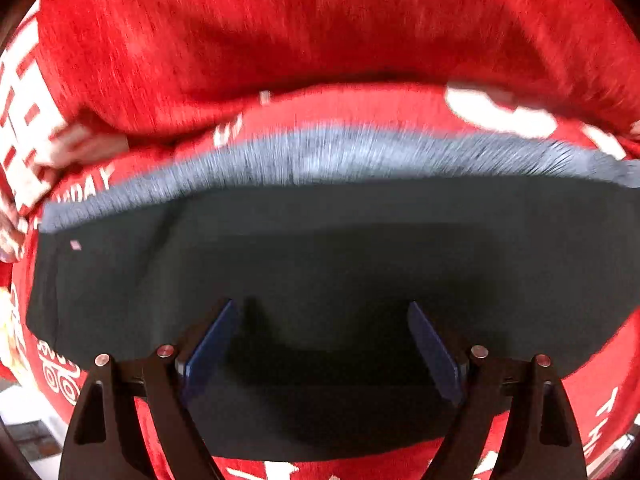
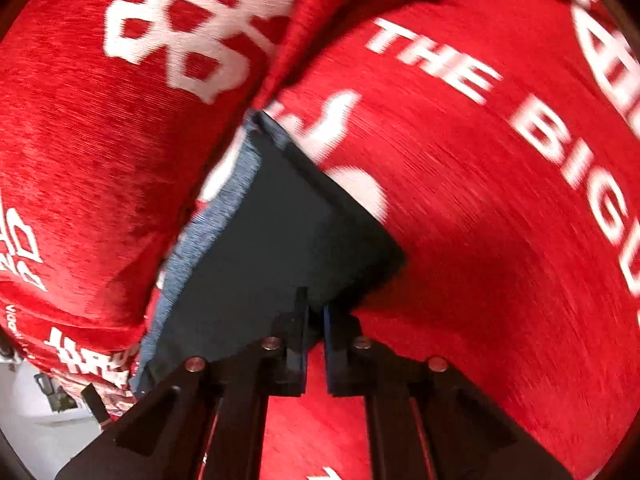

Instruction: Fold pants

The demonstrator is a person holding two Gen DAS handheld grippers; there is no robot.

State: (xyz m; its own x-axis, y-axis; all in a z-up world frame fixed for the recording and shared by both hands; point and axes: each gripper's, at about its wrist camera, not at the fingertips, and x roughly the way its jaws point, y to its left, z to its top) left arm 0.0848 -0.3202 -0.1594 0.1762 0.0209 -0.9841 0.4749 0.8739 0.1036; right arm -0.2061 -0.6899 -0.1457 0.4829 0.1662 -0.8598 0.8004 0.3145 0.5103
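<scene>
The dark pants lie folded flat on a red printed sofa cover, with a grey ribbed waistband along their far edge. My left gripper is open just above the near part of the pants, its blue pads spread wide and holding nothing. In the right wrist view the pants show as a dark wedge with the grey waistband on the left. My right gripper is shut on the near corner edge of the pants.
The red sofa seat with white lettering spreads to the right. A red back cushion rises at the left and fills the far part of the left wrist view. A pale floor strip shows at lower left.
</scene>
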